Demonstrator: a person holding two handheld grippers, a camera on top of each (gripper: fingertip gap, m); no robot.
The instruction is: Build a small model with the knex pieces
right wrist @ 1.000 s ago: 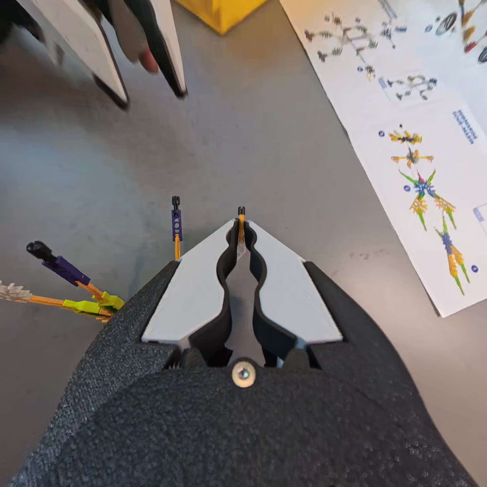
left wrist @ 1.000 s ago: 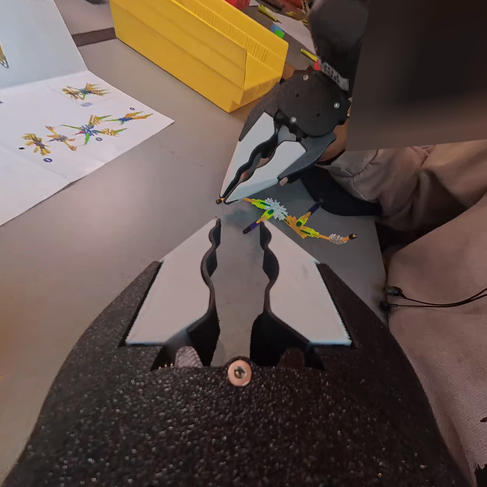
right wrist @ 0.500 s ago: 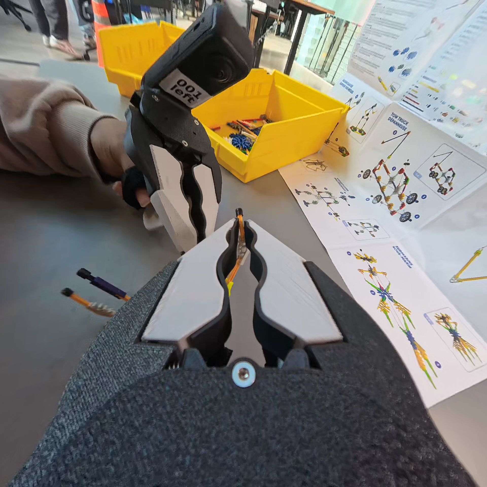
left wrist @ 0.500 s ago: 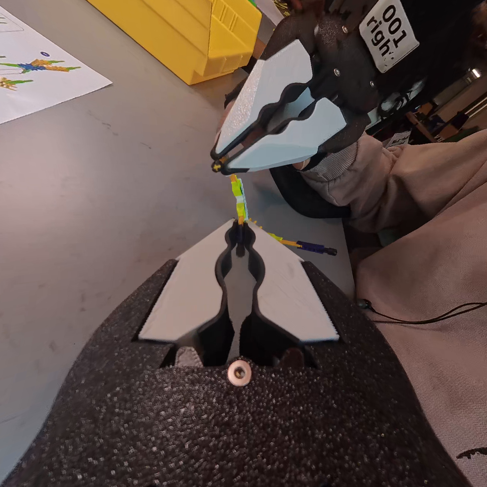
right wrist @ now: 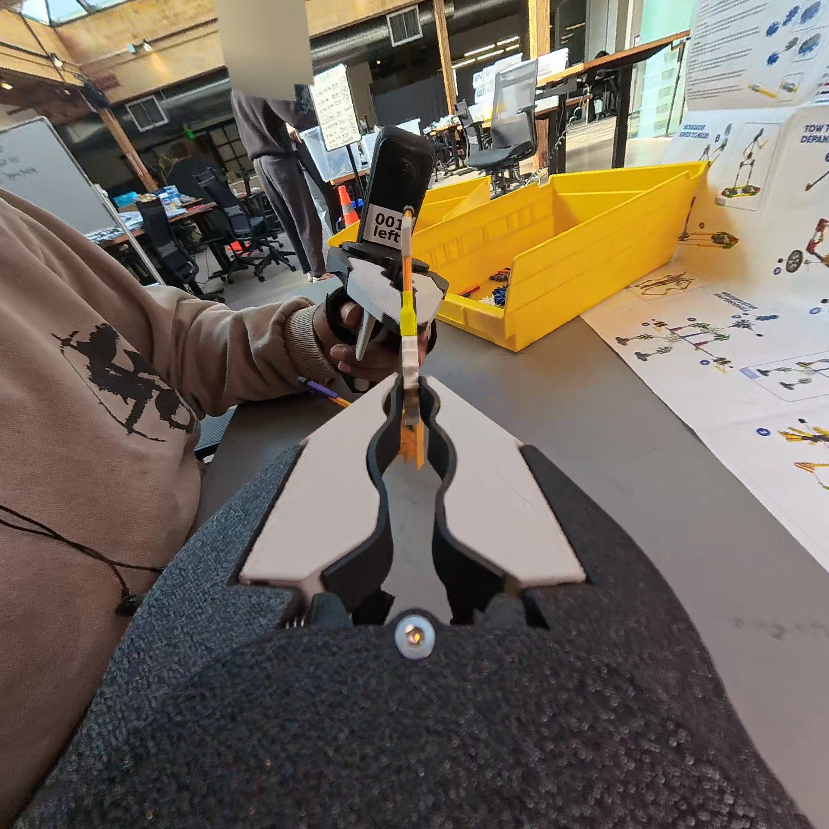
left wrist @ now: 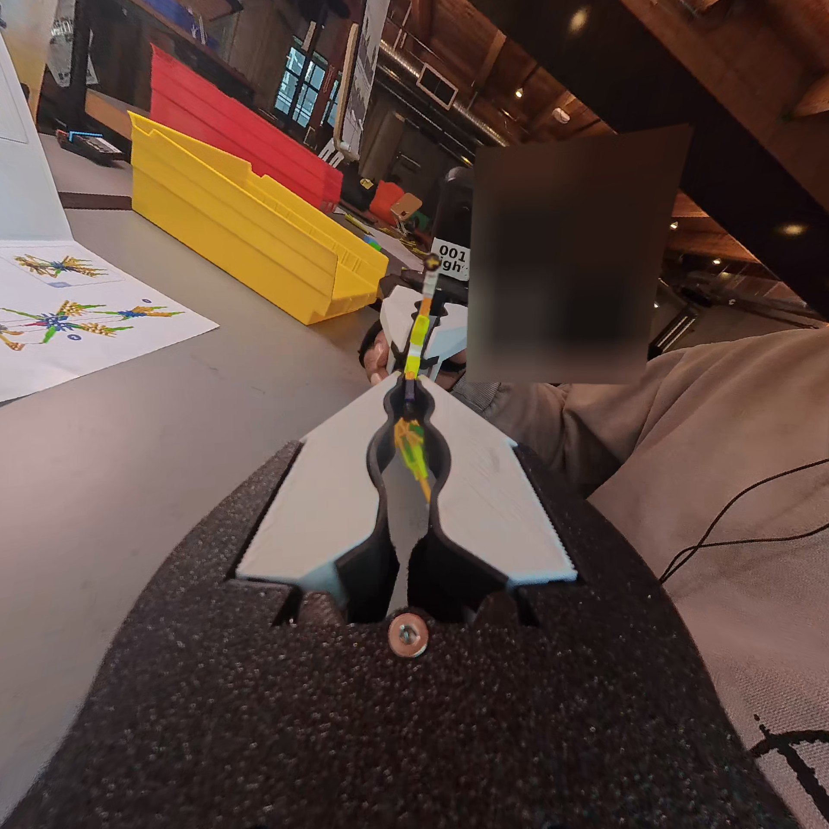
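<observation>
My left gripper (left wrist: 410, 381) is tilted up and shut on a thin rod-and-connector model (left wrist: 419, 327). A purple rod sits at its tips, orange and green connectors lie inside the jaws, and yellow-green, white and orange parts rise above. My right gripper (right wrist: 409, 381) is shut on a similar stretch of model (right wrist: 407, 318), with a white connector at the tips and an orange piece inside. A purple rod (right wrist: 320, 388) sticks out to its left. Each view shows the other gripper's white fingers (left wrist: 448, 332) (right wrist: 372, 287) behind the model. I cannot tell whether the two stretches are joined.
A yellow bin (left wrist: 251, 242) holding small parts (right wrist: 498, 291) stands on the grey table (left wrist: 179, 448), with a red bin (left wrist: 242, 130) behind it. Instruction sheets (left wrist: 67, 314) (right wrist: 740, 359) lie beside it. The person's beige sleeve (right wrist: 251, 341) is close. Another person (right wrist: 278, 179) stands far back. The left gripper's tips are roughly 4 cm from the right gripper's.
Both grippers have tipped upward and lifted the model off the table. The left gripper closed on the purple rod end. The two grippers now sit farther apart than half a second ago.
</observation>
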